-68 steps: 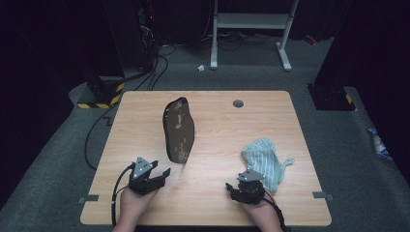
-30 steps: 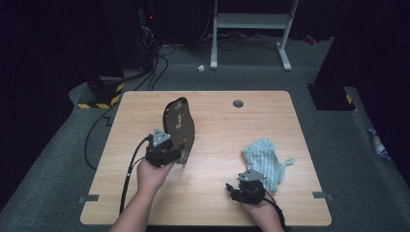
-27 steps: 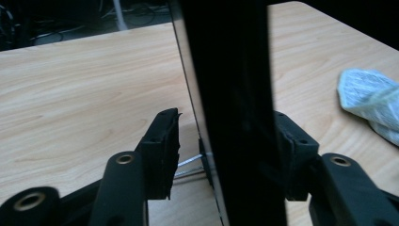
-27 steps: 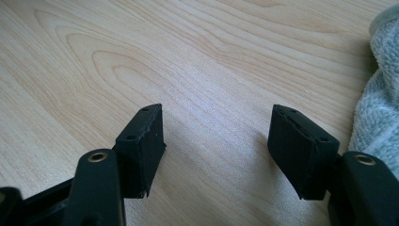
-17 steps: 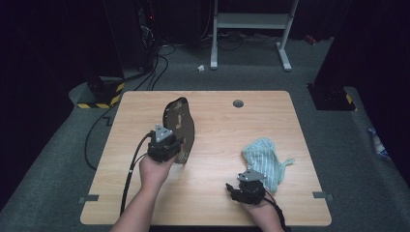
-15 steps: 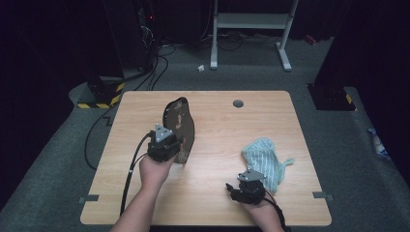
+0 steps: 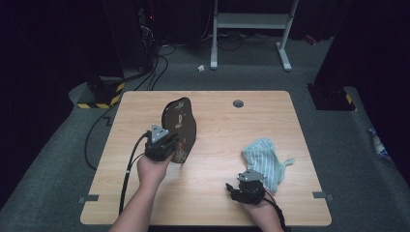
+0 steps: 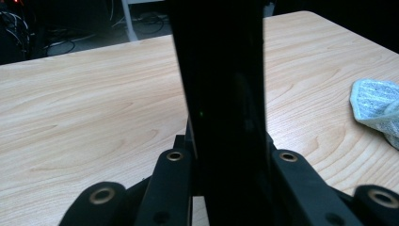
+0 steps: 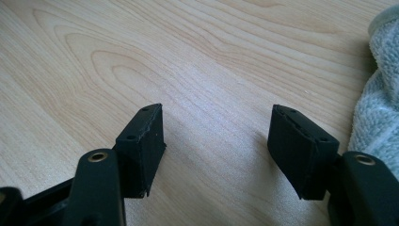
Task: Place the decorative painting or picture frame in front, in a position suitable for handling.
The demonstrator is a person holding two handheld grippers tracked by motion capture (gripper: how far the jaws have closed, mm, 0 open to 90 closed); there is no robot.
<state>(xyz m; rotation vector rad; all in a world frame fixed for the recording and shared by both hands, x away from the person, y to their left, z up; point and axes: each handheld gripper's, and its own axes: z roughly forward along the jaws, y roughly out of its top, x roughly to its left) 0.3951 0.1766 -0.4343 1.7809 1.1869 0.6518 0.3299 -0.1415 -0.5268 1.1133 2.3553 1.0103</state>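
A dark flat board [image 7: 180,126] with a printed figure on its face lies on the tabletop [image 7: 227,123] at centre left of the high view, its long side running from the upper middle of the frame down toward the left gripper [image 7: 162,145]. That gripper sits at the board's near end, and in the left gripper view the board [image 8: 221,94] rises as a black slab up the middle of the frame, with the fingers [image 8: 171,183] pressed against it on both sides, clamped on its near edge. A pale blue cloth [image 7: 265,159] lies crumpled at lower right, just beside the right gripper [image 7: 247,186]. In the right gripper view its fingers [image 9: 143,141] stand wide apart over bare wood, with the cloth [image 9: 381,99] at the right edge of the frame, not between them. Wide bare wood lies between board and cloth.
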